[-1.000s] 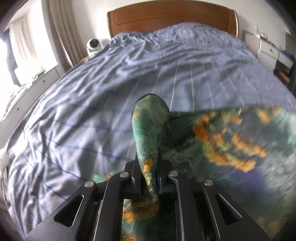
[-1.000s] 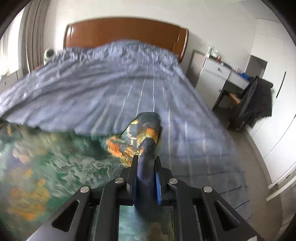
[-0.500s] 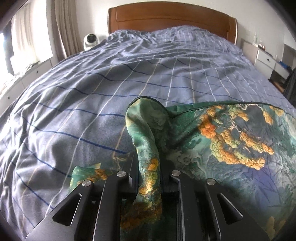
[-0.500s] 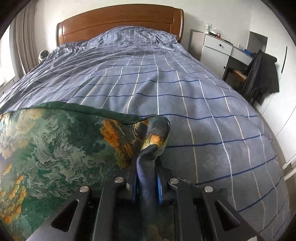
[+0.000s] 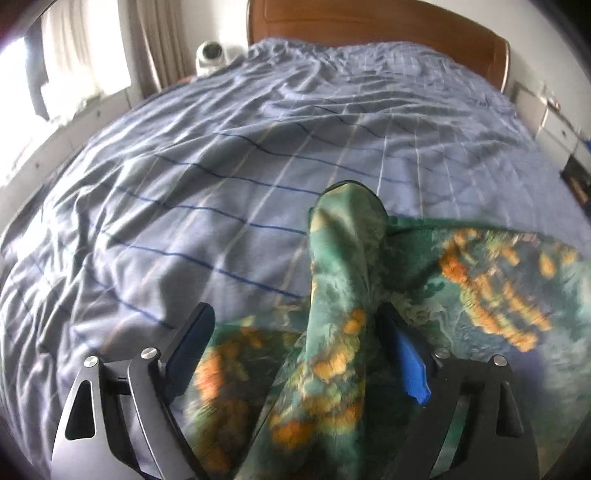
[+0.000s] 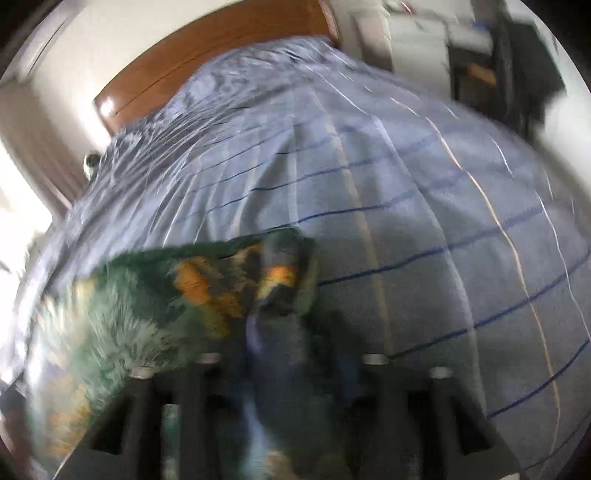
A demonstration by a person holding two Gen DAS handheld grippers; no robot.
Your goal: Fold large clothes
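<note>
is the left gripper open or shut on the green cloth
Open. The left gripper has its jaws spread wide, and the green cloth stands loose between them, touching neither finger clearly.

Wooden headboard (image 5: 373,26), curtained window (image 5: 70,62) left, white walls.

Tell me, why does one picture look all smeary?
Right wrist view: heavy motion blur smears the cloth, the bed and the right tool, too blurred to read its jaws. Left wrist view: sharper, slight blur on the cloth; window glare washes out the left; fisheye curves the bed.
</note>
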